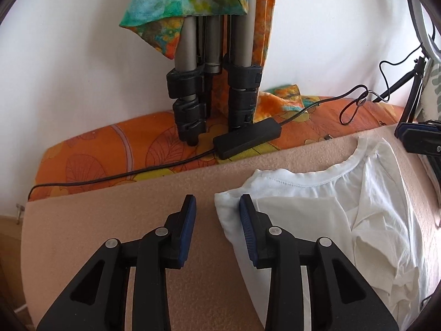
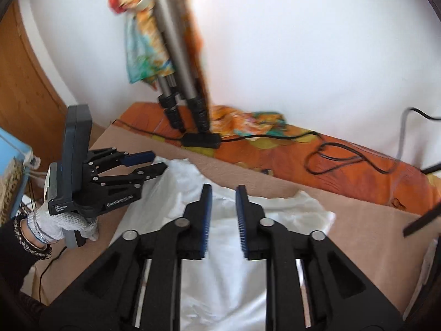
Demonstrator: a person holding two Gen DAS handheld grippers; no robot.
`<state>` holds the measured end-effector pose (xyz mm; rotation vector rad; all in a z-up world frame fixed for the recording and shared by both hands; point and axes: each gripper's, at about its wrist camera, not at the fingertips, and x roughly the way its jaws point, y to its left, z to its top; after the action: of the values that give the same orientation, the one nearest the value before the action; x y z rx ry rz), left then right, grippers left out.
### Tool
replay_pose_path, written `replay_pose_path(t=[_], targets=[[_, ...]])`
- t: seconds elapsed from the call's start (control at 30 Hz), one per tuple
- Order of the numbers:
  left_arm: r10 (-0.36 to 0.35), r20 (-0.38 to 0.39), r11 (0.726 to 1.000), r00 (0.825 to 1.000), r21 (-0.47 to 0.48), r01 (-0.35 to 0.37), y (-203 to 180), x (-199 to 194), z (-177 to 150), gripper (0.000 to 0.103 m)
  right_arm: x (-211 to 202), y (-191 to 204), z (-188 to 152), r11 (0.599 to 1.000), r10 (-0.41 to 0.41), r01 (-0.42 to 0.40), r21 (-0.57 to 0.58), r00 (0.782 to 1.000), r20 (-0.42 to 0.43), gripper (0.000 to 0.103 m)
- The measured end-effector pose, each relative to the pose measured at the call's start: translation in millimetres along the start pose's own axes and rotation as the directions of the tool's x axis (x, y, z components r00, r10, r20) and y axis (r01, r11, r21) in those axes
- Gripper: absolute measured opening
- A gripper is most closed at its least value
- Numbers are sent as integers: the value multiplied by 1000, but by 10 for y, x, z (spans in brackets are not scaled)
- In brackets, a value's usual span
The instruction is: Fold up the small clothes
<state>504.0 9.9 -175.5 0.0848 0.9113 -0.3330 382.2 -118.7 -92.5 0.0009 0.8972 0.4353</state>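
Note:
A small white T-shirt [image 1: 344, 215] lies on a beige mat [image 1: 110, 220], its neckline toward the back, one side folded in. My left gripper [image 1: 217, 207] is open and empty, hovering at the shirt's left shoulder edge; its right finger is over the cloth. In the right wrist view the same shirt [image 2: 220, 248] lies under my right gripper [image 2: 223, 195], which is open and empty above the shirt's middle. The left gripper [image 2: 154, 162] shows there at the shirt's left edge, held by a gloved hand [image 2: 60, 226].
Tripod legs [image 1: 215, 82] stand at the back on an orange patterned cloth [image 1: 110, 151], with a black power adapter [image 1: 248, 138] and cables [image 1: 358, 104]. A colourful cloth [image 1: 187, 0] hangs on the tripod. A white wall is behind. A wooden door [image 2: 24, 82] is at left.

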Motion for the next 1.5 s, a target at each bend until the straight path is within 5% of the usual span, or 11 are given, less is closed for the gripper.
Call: replay_pose_path(t=[0.17, 0.33, 0.37, 0.4, 0.47, 0.67, 1.0, 1.23, 1.5], targets=[[-130, 1, 988, 992, -85, 130, 186, -58, -32, 30, -19, -744, -263, 991, -7, 14, 134, 998, -54, 27], [-83, -1, 996, 997, -38, 82, 58, -7, 25, 27, 341, -1028, -328, 972, 64, -49, 231, 996, -56, 27], [-70, 6, 997, 998, -24, 70, 27, -2, 32, 21, 393, -1007, -316, 972, 81, -68, 223, 995, -54, 27], [-91, 11, 996, 996, -13, 91, -16, 20, 49, 4, 450, -956, -306, 976, 85, -72, 207, 995, -55, 25], [-61, 25, 998, 998, 7, 61, -70, 20, 51, 4, 531, -847, -281, 984, 74, -63, 168, 995, -61, 8], [-39, 98, 999, 994, -24, 42, -104, -247, 79, 3, 235, -728, -196, 991, 47, -43, 126, 998, -29, 5], [-22, 207, 998, 978, 54, 11, -494, -1303, -87, 3, -747, -198, -255, 998, 51, -53, 43, 998, 41, 5], [-24, 242, 997, 970, 80, 5, -757, -2033, -559, 3, -1427, 267, -667, 998, 66, -67, 14, 996, 67, 5], [-62, 226, 994, 972, 103, 39, -1073, -2478, -1408, 3, -1811, 688, -1552, 997, 72, -74, 21, 996, 49, 5]])
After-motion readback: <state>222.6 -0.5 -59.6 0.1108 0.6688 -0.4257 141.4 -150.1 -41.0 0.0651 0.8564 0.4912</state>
